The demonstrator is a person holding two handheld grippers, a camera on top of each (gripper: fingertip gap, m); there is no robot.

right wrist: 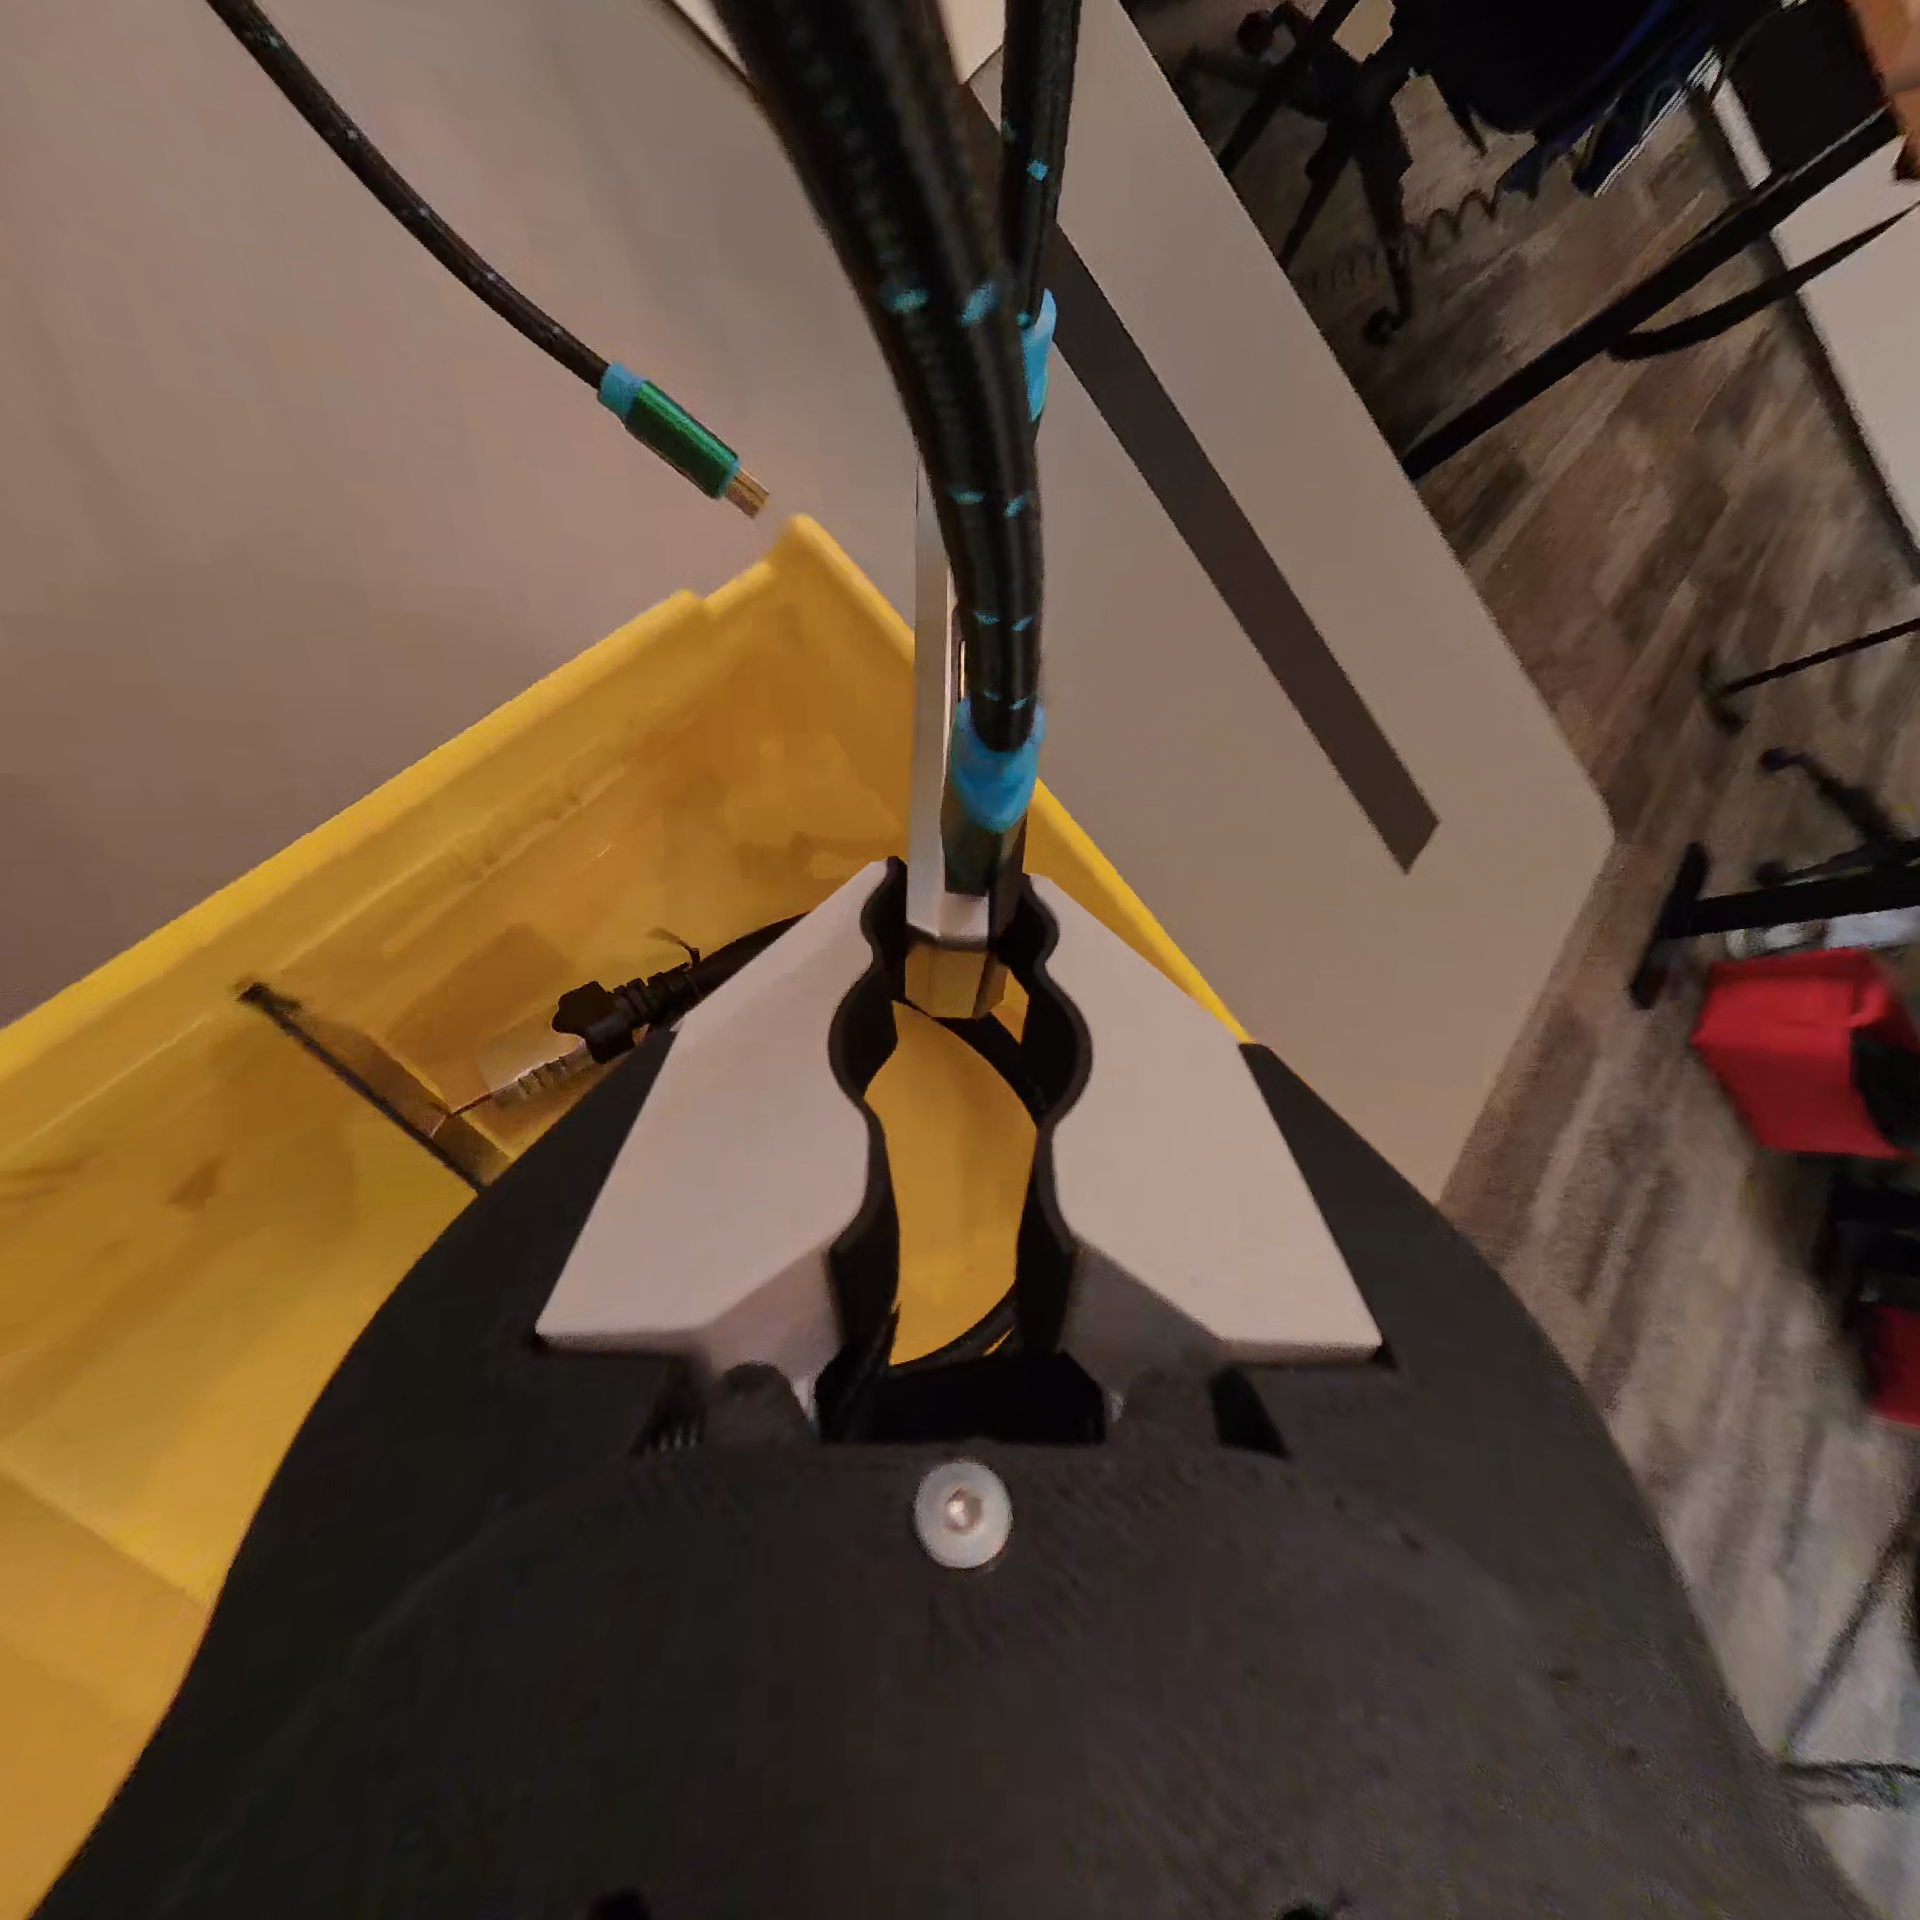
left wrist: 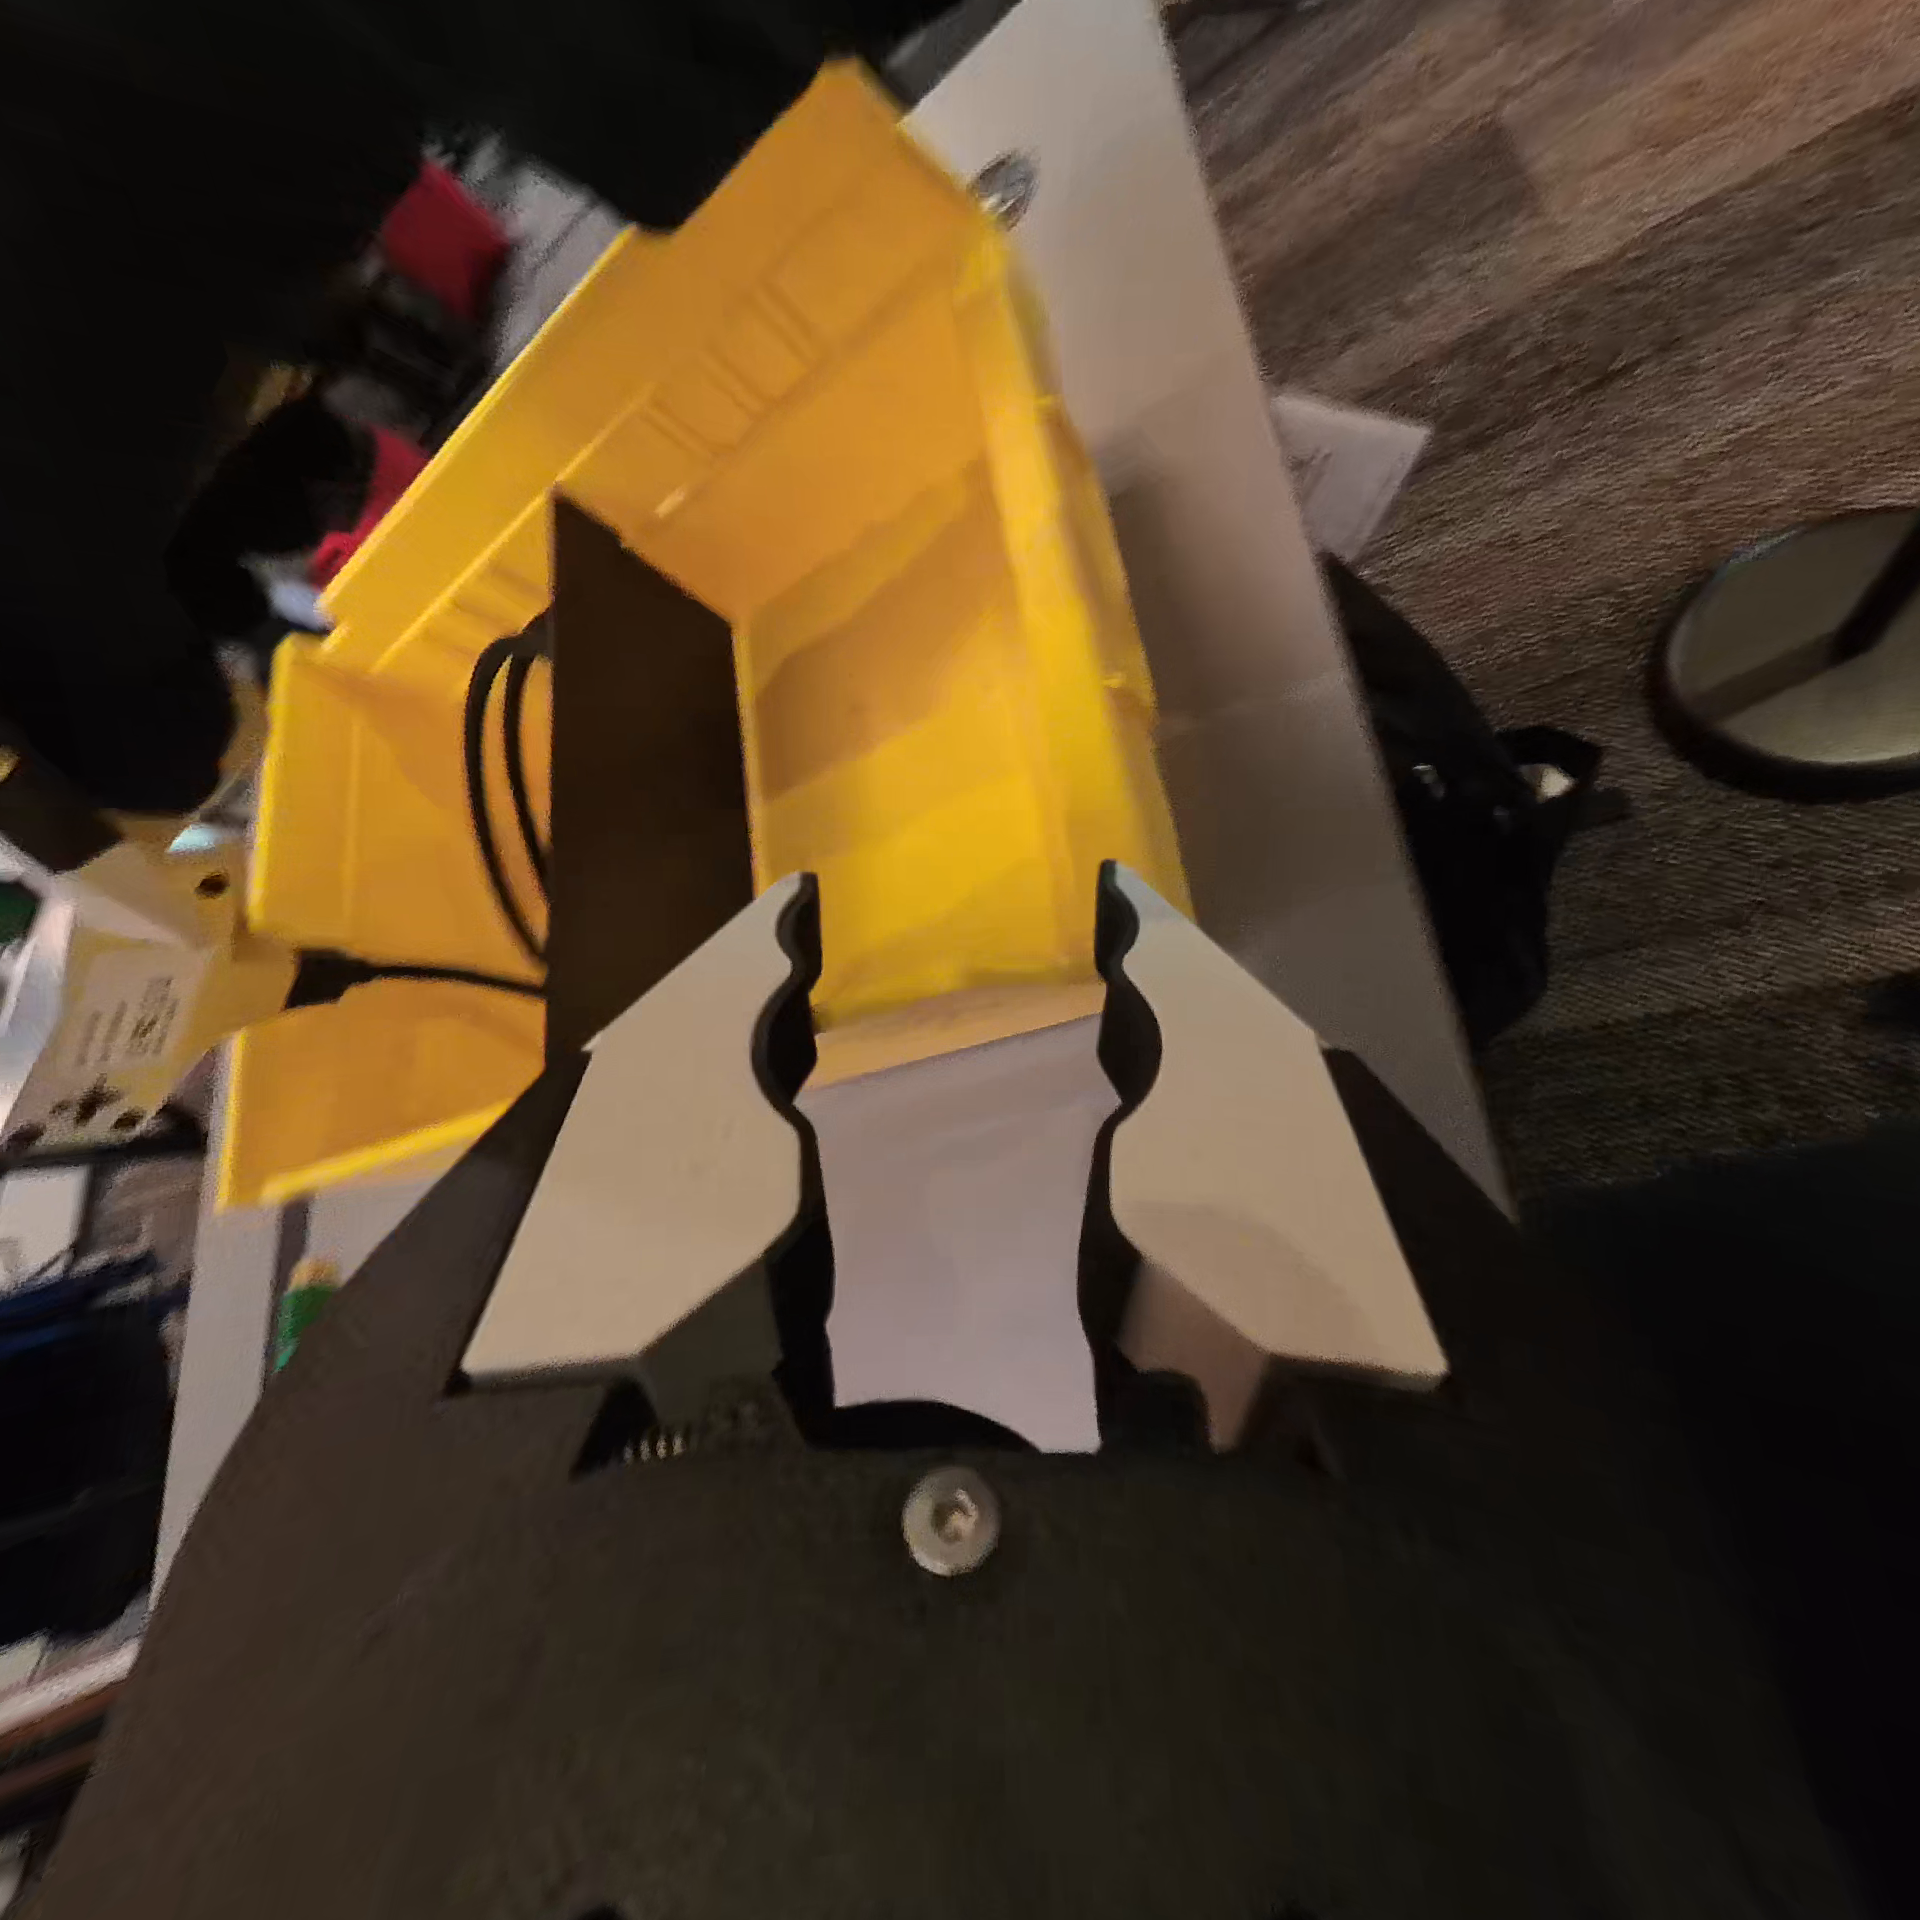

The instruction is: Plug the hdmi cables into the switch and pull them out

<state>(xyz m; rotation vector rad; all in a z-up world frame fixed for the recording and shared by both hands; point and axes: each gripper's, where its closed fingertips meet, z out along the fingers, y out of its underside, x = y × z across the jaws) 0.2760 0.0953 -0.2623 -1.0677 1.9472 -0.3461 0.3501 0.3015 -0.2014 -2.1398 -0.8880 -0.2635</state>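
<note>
The task is judged to be partway through. Seen edge-on in the right wrist view, a thin silver switch (right wrist: 932, 727) is held up above the yellow bin (right wrist: 436, 852), and one braided black HDMI cable with a blue collar (right wrist: 992, 774) appears to be seated in it, its green plug body partly hidden; a second cable with a blue collar (right wrist: 1036, 343) runs just behind it, and whether that one is plugged cannot be told. A third cable with a green plug (right wrist: 681, 442) lies free on the tabletop (right wrist: 260, 364) beyond the bin's far rim, its gold tip exposed, so at least one connection is either undone or not yet made. The right gripper (right wrist: 951, 935) is clenched on the lower end of the switch, with the fingertips pressed against its sides. The left gripper (left wrist: 956, 914) is spread wide and grasps nothing; it hovers at the near edge of the bin (left wrist: 883, 582), by a dark divider panel (left wrist: 644, 769) with thin black wires (left wrist: 499, 790) beside it.
</note>
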